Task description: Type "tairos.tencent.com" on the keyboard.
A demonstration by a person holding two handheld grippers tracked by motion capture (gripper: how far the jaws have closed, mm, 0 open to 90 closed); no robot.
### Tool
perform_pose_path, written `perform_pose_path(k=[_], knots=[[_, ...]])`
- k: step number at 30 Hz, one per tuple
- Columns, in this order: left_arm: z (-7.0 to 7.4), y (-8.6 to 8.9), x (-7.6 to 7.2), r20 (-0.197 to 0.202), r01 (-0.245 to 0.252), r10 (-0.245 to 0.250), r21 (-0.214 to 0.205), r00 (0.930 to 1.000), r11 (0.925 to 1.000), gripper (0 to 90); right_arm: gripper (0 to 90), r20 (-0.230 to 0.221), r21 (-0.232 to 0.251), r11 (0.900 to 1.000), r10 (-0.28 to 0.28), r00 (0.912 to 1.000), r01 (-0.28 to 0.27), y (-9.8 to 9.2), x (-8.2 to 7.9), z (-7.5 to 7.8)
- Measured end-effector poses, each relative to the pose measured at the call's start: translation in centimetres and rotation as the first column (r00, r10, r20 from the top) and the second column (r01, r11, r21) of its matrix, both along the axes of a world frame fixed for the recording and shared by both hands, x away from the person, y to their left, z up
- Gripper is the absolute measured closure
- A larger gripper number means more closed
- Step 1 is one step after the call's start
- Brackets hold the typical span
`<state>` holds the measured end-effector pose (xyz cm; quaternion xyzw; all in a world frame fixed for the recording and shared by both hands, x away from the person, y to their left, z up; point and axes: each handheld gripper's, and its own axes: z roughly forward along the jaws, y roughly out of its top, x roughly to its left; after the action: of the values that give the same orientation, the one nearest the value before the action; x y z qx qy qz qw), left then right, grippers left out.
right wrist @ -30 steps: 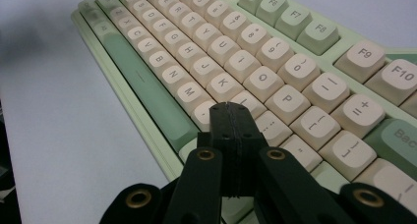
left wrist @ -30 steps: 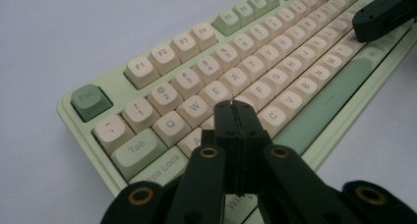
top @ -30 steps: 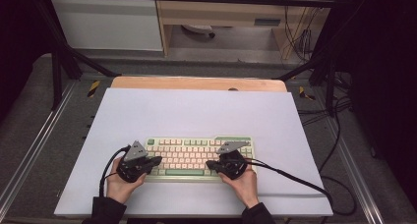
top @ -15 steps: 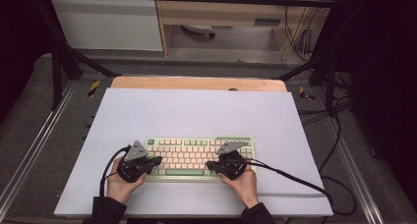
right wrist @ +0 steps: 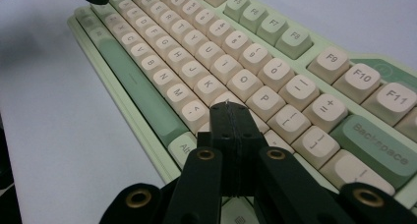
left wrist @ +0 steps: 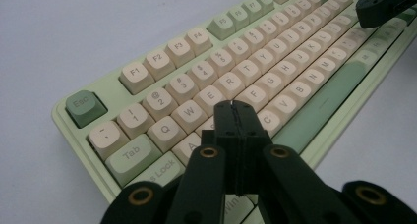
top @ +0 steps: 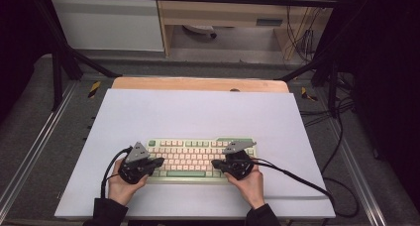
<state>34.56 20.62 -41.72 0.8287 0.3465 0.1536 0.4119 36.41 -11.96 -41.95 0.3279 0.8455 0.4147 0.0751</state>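
Note:
A pale green keyboard (top: 198,159) with cream and green keycaps lies on the white table near the front edge. My left gripper (top: 159,161) hovers over its left end, jaws shut with nothing between them; in the left gripper view its tips (left wrist: 234,106) sit above the keys near S and D of the keyboard (left wrist: 255,71). My right gripper (top: 216,163) is over the right end, also shut and empty; in the right gripper view its tips (right wrist: 228,107) hang over the keys below K and L of the keyboard (right wrist: 206,62).
The white table top (top: 198,112) stretches bare beyond the keyboard, with a wooden strip (top: 198,84) along its far edge. Cables (top: 297,179) trail from both grippers across the table. Metal frame rails run along both sides.

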Motion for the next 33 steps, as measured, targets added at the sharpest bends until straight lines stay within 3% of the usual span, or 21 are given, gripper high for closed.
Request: perform_pose_path(k=[12, 33], knots=[[-0.1, -1.2, 0.1, -0.004, 0.022, -0.022, 0.007, 0.9998, 0.9997, 89.9, 90.0, 0.006, 0.011, 0.9997, -0.023, 0.9997, 0.023, -1.1, 0.0, 0.3], [-1.1, -3.3, 0.4, -0.025, 0.06, -0.059, 0.041, 0.9979, 0.9973, 89.9, 90.0, 0.007, 0.013, 0.9997, -0.021, 0.9998, 0.021, -1.1, -0.1, 0.3]])
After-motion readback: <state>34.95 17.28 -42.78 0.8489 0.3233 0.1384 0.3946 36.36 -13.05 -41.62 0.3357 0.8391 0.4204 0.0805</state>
